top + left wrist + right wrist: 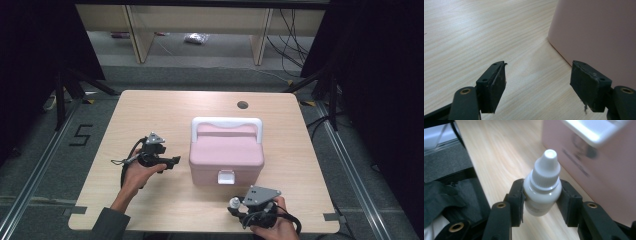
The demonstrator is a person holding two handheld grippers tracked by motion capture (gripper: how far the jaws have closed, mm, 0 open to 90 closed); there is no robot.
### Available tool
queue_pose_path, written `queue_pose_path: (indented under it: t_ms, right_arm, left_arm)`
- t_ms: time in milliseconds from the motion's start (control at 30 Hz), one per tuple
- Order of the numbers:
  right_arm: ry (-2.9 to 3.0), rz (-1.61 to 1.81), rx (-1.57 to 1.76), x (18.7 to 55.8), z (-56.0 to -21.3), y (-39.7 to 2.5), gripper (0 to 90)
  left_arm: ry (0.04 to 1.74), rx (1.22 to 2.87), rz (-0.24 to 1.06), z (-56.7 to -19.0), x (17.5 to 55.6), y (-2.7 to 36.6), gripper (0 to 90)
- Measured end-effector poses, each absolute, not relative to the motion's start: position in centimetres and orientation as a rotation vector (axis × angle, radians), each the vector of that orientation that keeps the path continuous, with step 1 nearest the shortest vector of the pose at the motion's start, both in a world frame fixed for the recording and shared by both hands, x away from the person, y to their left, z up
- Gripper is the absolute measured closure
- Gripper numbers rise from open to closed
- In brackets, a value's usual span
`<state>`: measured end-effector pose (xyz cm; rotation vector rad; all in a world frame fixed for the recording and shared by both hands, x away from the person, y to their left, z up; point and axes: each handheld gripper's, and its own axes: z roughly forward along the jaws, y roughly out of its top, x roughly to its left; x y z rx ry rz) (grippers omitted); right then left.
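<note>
A pink box [226,155] with a white handle [226,122] and a white front latch [225,177] stands shut in the middle of the wooden table [150,115]. My right gripper [541,195] is shut on a small white dropper bottle [543,183], held near the table's front edge just in front of the box [599,162]. In the high view the bottle [233,202] pokes out left of the right gripper [239,207]. My left gripper [175,162] is open with nothing between its fingers, just left of the box's side wall [599,32].
A round cable hole [242,105] sits near the table's far edge. Dark curtains and stand legs flank the table, and shelving stands behind it. Bare wood [474,32] lies to the left of the box.
</note>
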<state>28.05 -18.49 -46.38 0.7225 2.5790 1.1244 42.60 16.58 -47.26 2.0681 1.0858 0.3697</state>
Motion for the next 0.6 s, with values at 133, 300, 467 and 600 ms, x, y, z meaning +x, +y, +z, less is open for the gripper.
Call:
queue_pose_path:
  t_ms: [133, 300, 467, 600]
  right_arm:
    - [2.538, 1.118, 0.811, 28.1, -46.3, -20.5, 60.3]
    - [2.492, 1.106, 0.882, 28.4, -46.3, -22.7, 60.3]
    - [2.457, 1.084, 0.948, 28.5, -46.5, -24.4, 60.3]
    - [2.450, 1.057, 0.966, 28.4, -46.6, -25.2, 60.3]
  left_arm:
    - [1.080, 2.068, 0.365, -47.3, 42.6, 16.6, 28.1]
    - [1.082, 2.068, 0.368, -47.3, 42.6, 16.6, 28.1]
    - [1.079, 2.056, 0.363, -47.2, 42.6, 16.5, 28.1]
    - [1.074, 2.067, 0.353, -47.2, 42.6, 16.5, 28.1]
